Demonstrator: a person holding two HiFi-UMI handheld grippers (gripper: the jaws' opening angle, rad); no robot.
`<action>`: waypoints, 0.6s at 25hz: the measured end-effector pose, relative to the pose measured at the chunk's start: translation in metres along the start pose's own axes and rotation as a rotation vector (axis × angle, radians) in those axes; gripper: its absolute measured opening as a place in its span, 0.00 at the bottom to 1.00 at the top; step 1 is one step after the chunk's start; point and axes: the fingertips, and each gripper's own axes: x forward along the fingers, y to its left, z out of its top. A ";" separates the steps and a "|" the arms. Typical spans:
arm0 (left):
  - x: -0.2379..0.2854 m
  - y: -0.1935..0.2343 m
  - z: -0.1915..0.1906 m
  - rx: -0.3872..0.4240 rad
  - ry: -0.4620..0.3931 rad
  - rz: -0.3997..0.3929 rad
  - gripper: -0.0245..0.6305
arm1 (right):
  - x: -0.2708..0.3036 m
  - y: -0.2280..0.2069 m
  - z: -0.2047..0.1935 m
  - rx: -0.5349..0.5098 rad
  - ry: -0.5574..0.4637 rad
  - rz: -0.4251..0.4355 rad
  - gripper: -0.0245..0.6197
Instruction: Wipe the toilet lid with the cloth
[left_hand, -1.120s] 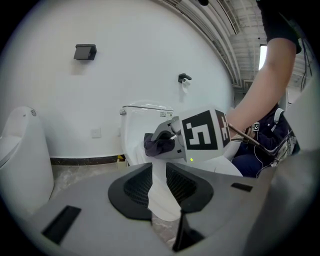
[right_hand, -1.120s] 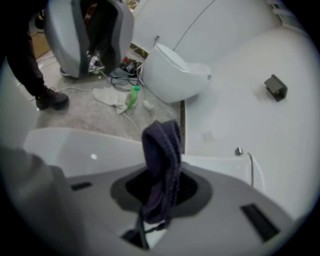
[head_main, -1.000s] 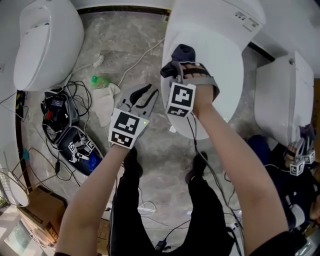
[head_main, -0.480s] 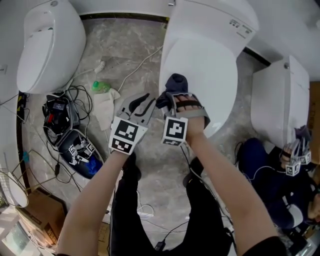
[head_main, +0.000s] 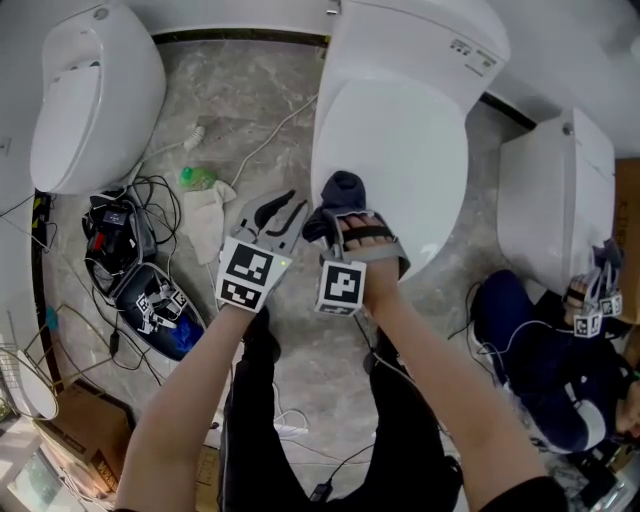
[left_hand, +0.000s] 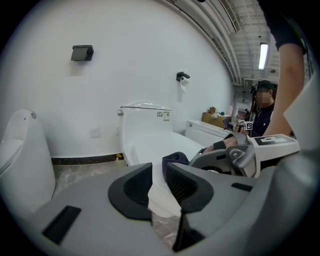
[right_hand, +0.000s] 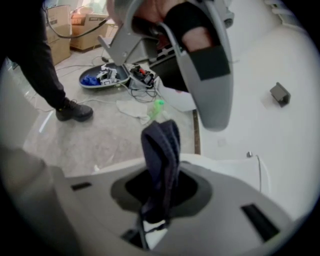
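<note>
Jaws clamped on the dark blue fabric cloth (head_main: 343, 187), the right gripper (head_main: 335, 215) holds its bunched end over the glossy white oval toilet lid (head_main: 400, 150) at its near left edge, seemingly to wipe there, while the left gripper (head_main: 283, 207), jaws slightly apart and empty, hovers just beside that edge, out of the way.

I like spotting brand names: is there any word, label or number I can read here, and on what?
None can be read.
Dark print on the toilet tank: too small to read.
Marker cubes: black-and-white squares, no words.
</note>
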 end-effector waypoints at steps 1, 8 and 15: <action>0.000 0.001 -0.001 -0.002 0.002 0.002 0.18 | -0.001 0.002 0.001 0.000 -0.003 0.004 0.18; 0.000 -0.004 -0.005 -0.005 0.017 -0.011 0.18 | -0.016 -0.014 -0.001 0.143 -0.069 0.007 0.18; 0.003 -0.004 0.003 -0.011 0.012 -0.007 0.18 | -0.030 -0.079 -0.043 0.301 -0.055 -0.097 0.18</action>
